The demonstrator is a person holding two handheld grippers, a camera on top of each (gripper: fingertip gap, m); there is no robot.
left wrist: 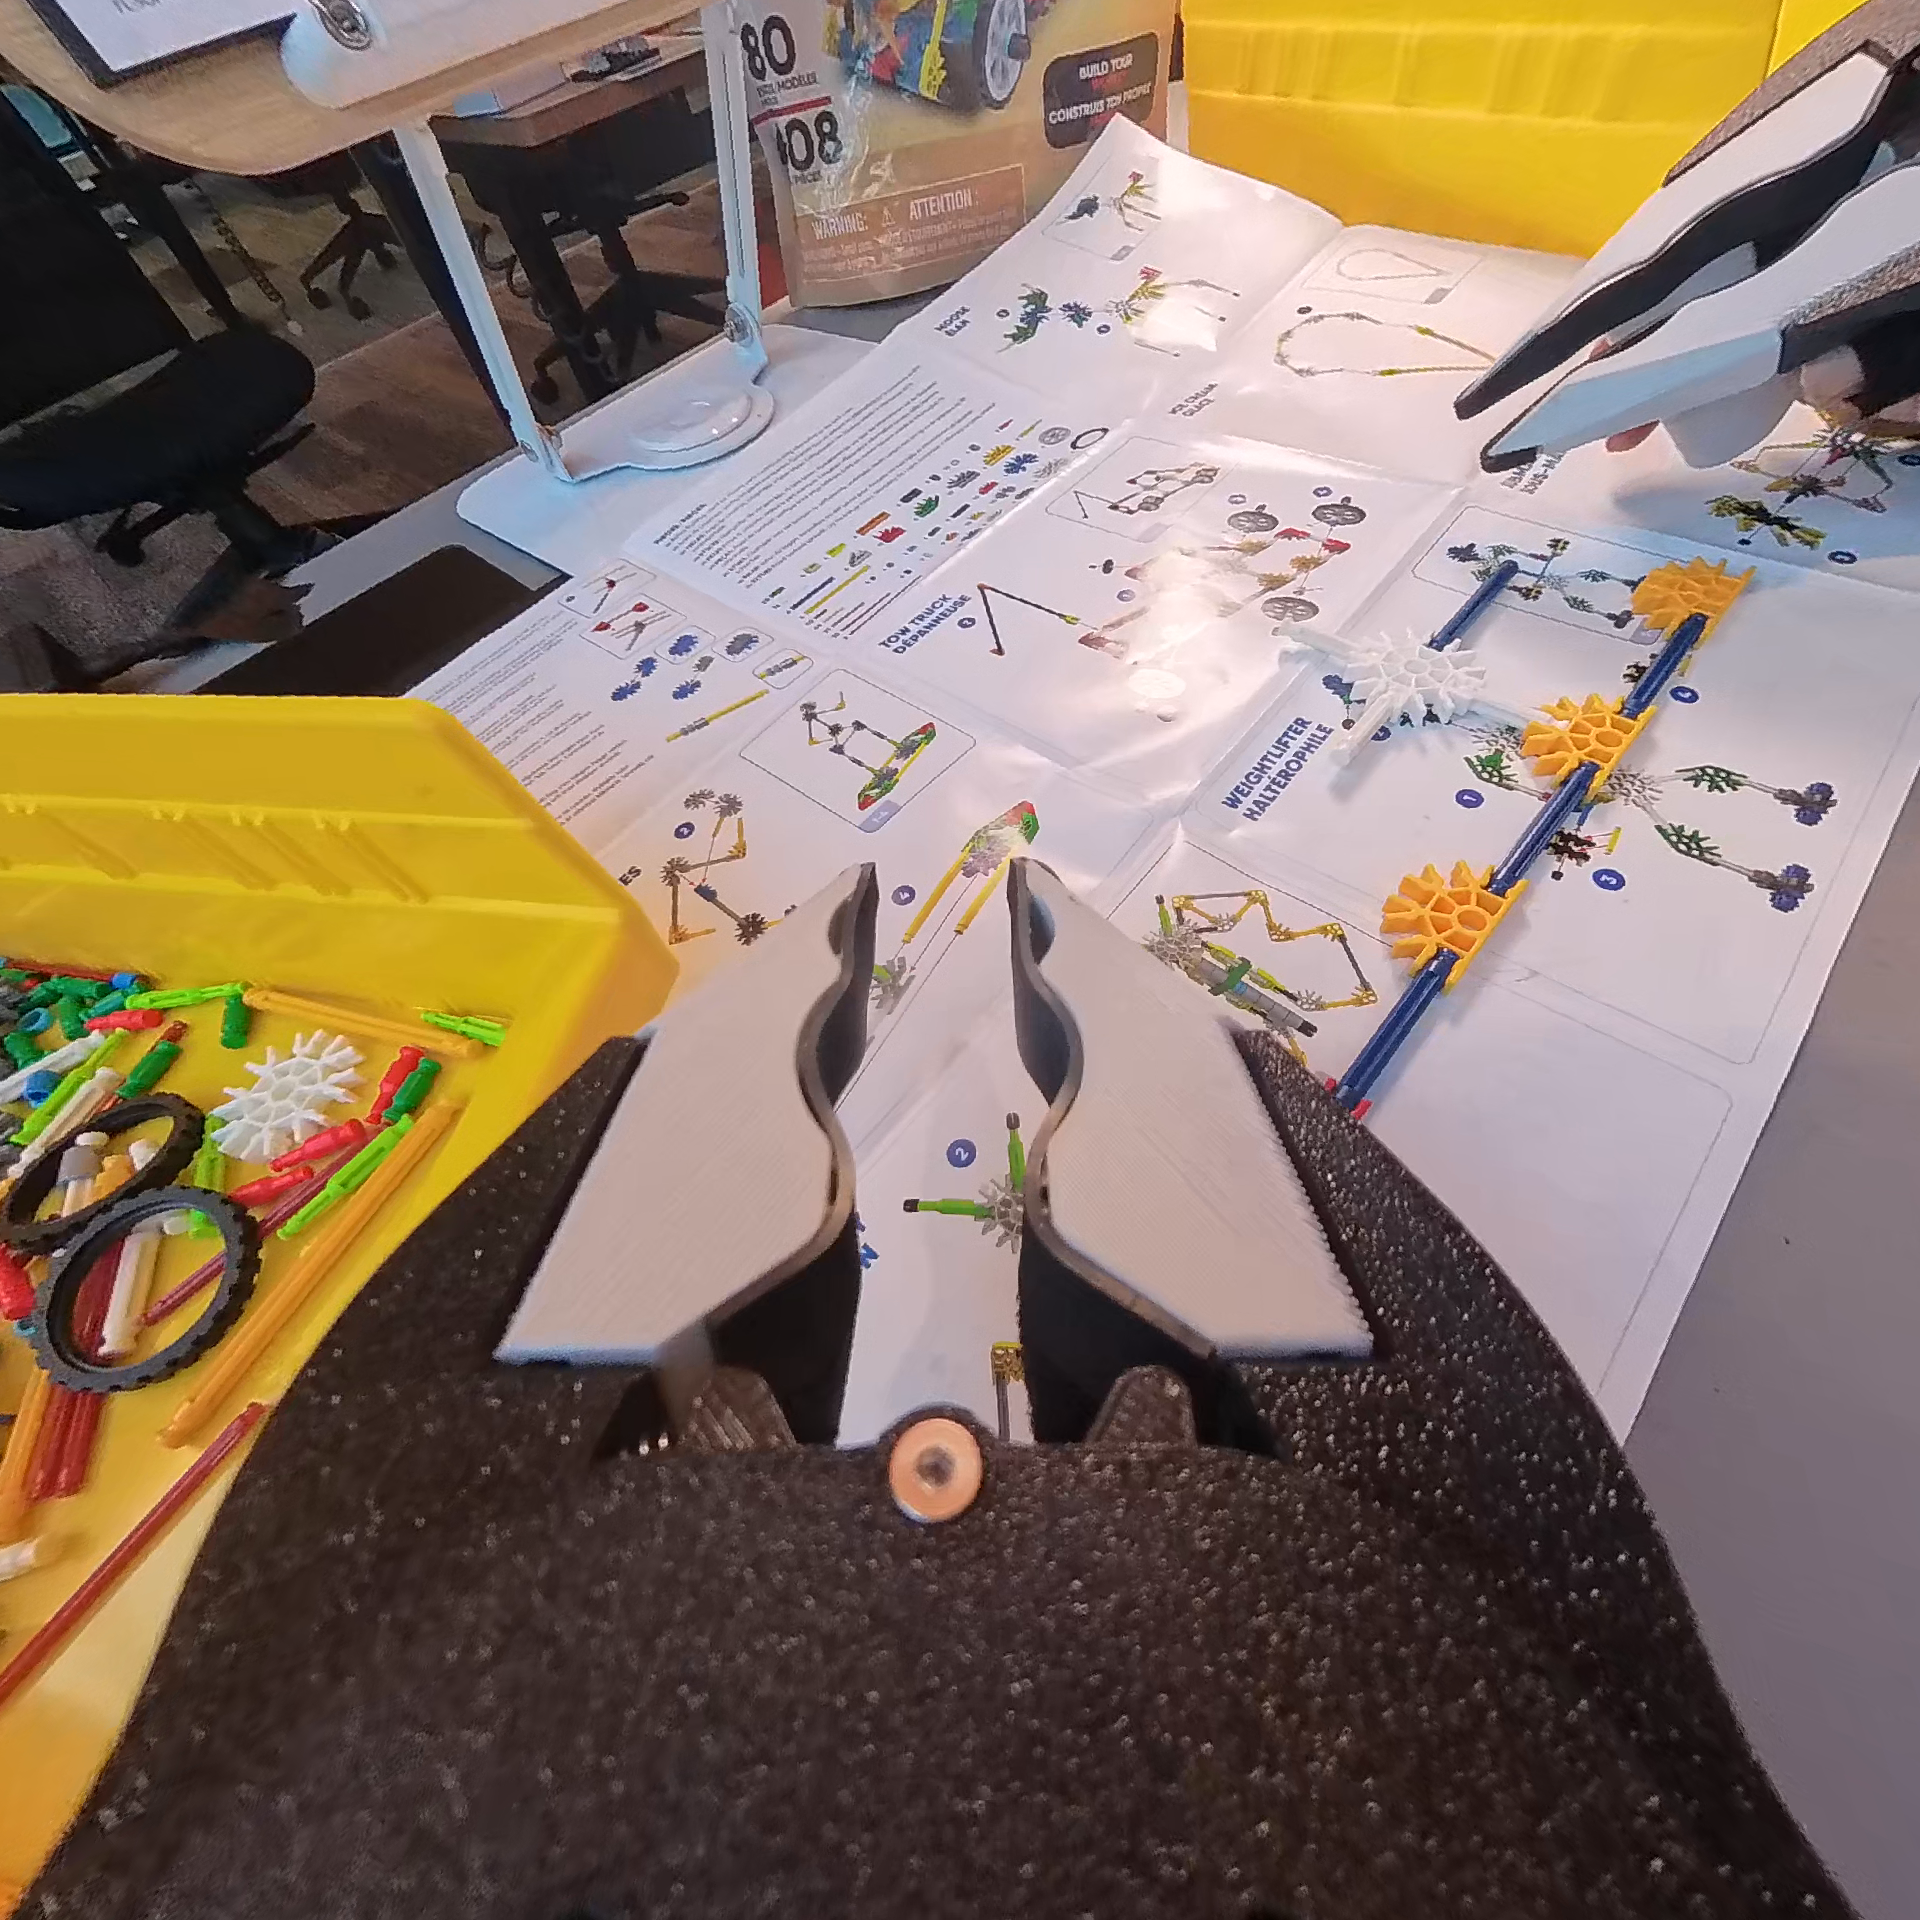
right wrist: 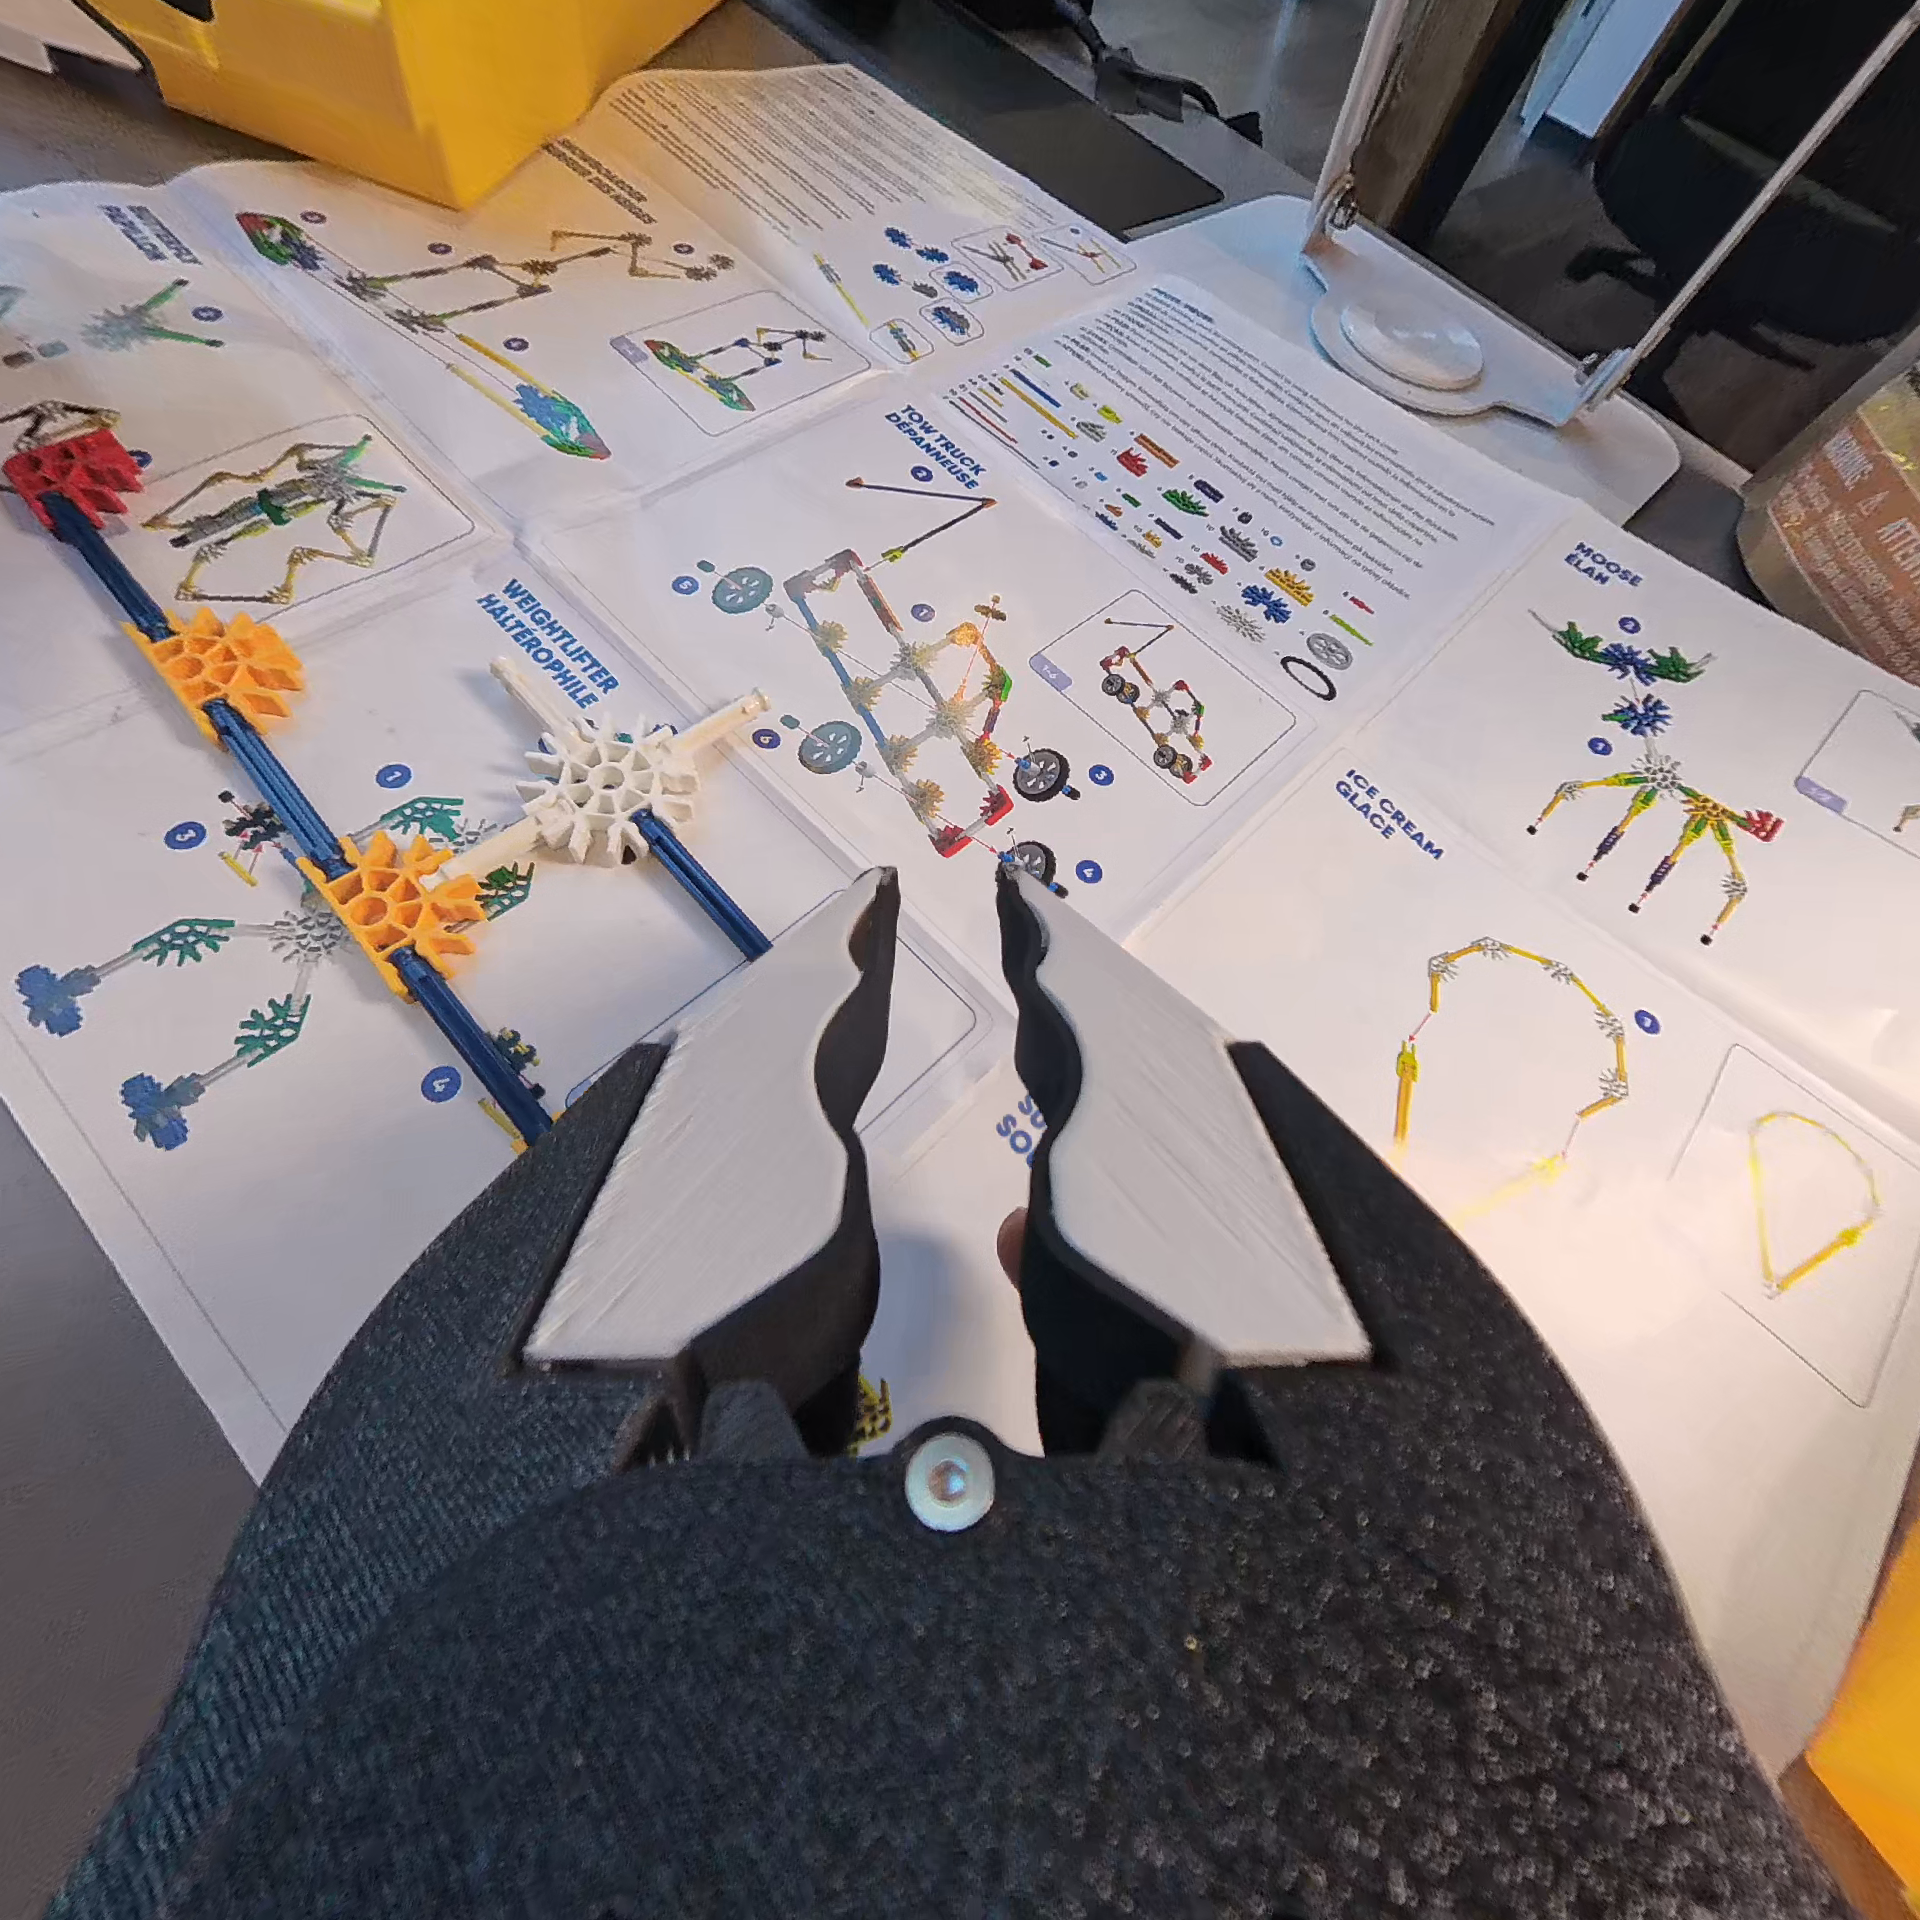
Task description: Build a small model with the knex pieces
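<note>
Blue rod (right wrist: 275, 784) carrying two orange connectors and a red one lies across the instruction sheet (right wrist: 1247, 935), at ten o'clock from the right gripper (right wrist: 943, 881). A white connector (right wrist: 608, 784) touches it, partly joined. Left gripper (left wrist: 940, 878), beside the yellow bin (left wrist: 312, 831), and the right one both gape, holding nothing.

We see right gripper (right wrist: 943, 881) parted, empty, over instruction sheet (right wrist: 1299, 935); white connector (right wrist: 608, 784) and blue rod (right wrist: 698, 883) near.

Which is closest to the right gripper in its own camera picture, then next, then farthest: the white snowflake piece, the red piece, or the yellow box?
From the right gripper, which is open and empty:
1. White snowflake piece, just ahead to the left, on the instruction sheet.
2. Red piece, far left, at the end of the blue rod.
3. Yellow box, at the top, past the sheet.
</note>
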